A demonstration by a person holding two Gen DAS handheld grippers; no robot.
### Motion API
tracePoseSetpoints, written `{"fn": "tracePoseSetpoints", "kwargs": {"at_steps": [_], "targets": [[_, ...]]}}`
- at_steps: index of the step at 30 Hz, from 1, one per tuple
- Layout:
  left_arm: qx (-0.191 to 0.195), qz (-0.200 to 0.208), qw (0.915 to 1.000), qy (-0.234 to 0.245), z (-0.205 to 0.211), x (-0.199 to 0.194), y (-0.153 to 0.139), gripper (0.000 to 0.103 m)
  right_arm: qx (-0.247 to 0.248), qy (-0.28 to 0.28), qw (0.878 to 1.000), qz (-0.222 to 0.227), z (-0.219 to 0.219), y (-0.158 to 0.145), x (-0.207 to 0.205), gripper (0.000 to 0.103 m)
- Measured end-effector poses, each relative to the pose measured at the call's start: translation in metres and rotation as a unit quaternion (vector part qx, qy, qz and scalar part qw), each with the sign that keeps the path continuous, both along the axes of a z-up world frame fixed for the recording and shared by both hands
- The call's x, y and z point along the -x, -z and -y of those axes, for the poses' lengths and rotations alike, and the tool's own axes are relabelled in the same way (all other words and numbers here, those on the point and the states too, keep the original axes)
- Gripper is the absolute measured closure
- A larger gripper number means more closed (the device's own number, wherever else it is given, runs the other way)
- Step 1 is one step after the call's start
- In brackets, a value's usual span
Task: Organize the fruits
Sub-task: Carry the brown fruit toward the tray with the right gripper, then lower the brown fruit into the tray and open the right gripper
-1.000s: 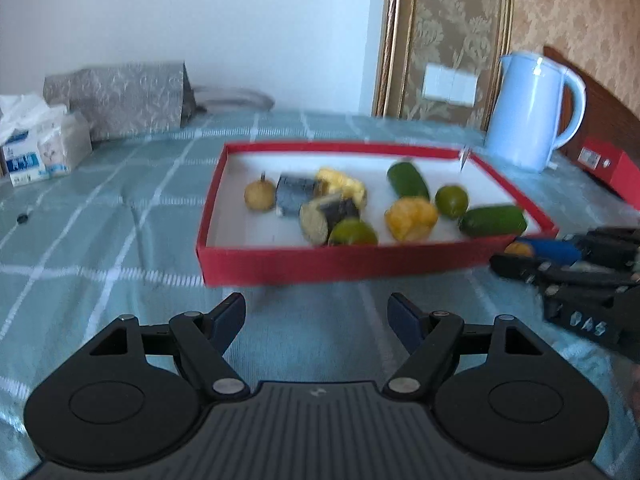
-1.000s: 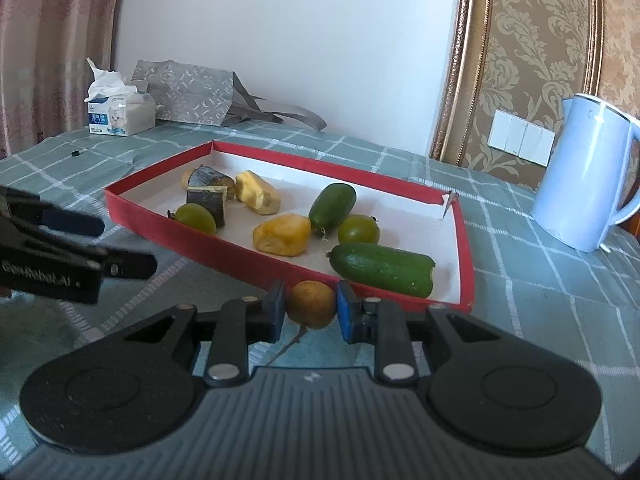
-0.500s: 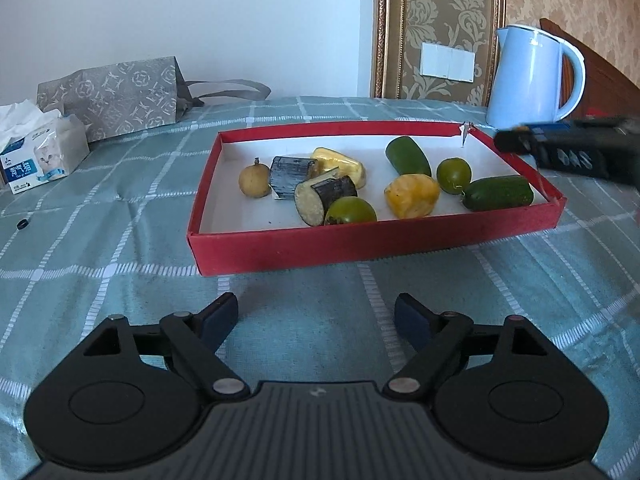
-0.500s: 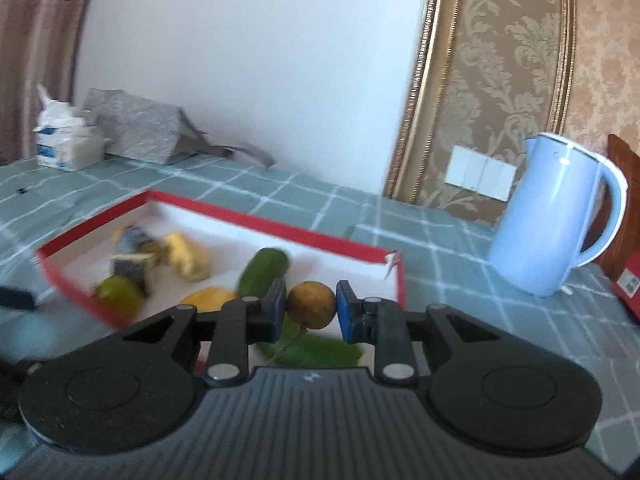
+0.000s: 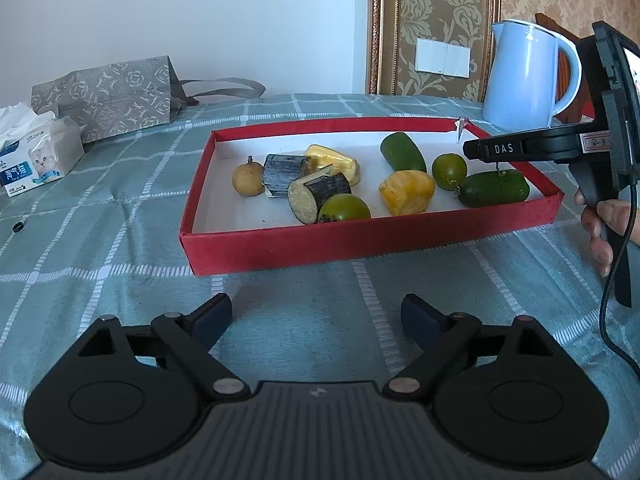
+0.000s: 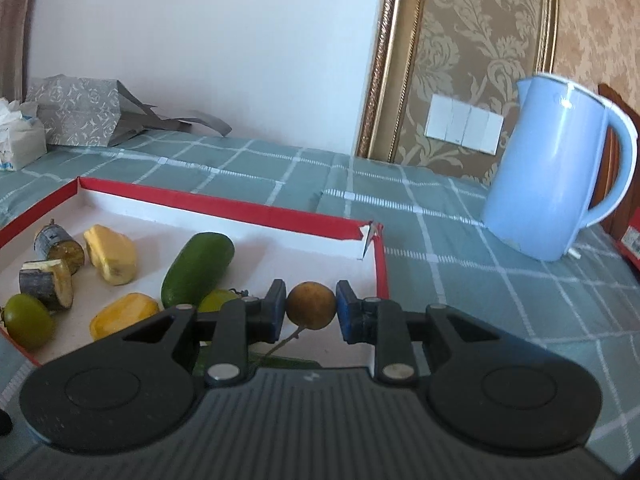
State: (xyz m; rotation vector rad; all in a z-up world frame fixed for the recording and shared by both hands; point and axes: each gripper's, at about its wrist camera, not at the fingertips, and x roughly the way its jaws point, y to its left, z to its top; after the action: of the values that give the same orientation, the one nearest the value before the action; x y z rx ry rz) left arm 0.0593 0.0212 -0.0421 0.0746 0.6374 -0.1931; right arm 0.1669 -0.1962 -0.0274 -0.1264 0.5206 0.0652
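- Right gripper (image 6: 311, 311): blue pads pinch a small round brown fruit (image 6: 311, 306) from both sides; its thin stalk hangs down between the fingers
- Position: held fruit is above the white interior of the red tray (image 6: 224, 204), near the tray's torn far-right corner, clear of the floor
- Left gripper (image 5: 316, 314): jaws spread wide with nothing between them, over the green checked tablecloth (image 5: 100, 216), just short of the tray's near wall
- Tray contents, left wrist view: second brown fruit (image 5: 248, 180) at the left; two dark-skinned cut pieces (image 5: 320, 197) touching each other; pale yellow piece (image 5: 334, 160) behind them; green round fruit (image 5: 345, 208) against the front cut piece; orange-yellow piece (image 5: 406, 192) at centre; green oblong fruit (image 5: 402, 152) towards the back; small green fruit (image 5: 449, 165) and second green oblong fruit (image 5: 494, 189) at the right
- Surroundings: blue kettle (image 6: 556, 184) stands on the cloth to the right of the tray, apart from it; patterned grey bag (image 5: 108, 100) and tissue pack (image 5: 32, 156) at far left
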Motion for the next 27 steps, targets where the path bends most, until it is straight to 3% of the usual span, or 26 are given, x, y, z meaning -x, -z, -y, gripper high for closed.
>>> {"fn": "tracePoseSetpoints", "kwargs": {"at_steps": [3, 5, 9, 14, 21, 27], "targets": [[-0.001, -0.001, 1.0000, 0.001, 0.001, 0.000, 0.000, 0.009, -0.008, 0.003, 1.000, 0.007, 0.003, -0.001, 0.002, 0.077], [-0.001, -0.001, 1.0000, 0.001, 0.001, -0.001, 0.000, 0.009, -0.011, 0.004, 1.000, 0.012, 0.005, -0.003, 0.002, 0.066], [-0.002, -0.002, 1.0000, 0.002, 0.002, -0.001, 0.000, 0.008, -0.018, 0.006, 1.000, 0.020, 0.007, -0.006, 0.007, 0.060], [-0.003, -0.002, 1.0000, 0.001, 0.002, -0.001, 0.000, 0.007, -0.045, 0.008, 0.998, 0.044, 0.016, -0.022, 0.041, 0.025], [-0.012, 0.000, 0.9997, -0.020, 0.005, 0.000, 0.000, 0.004, -0.072, -0.019, 0.992, 0.098, 0.014, -0.036, 0.108, 0.013], [0.006, 0.013, 0.9990, -0.042, 0.003, 0.006, -0.008, 0.004, -0.058, -0.039, 0.994, 0.086, 0.002, -0.019, 0.125, 0.008]]}}
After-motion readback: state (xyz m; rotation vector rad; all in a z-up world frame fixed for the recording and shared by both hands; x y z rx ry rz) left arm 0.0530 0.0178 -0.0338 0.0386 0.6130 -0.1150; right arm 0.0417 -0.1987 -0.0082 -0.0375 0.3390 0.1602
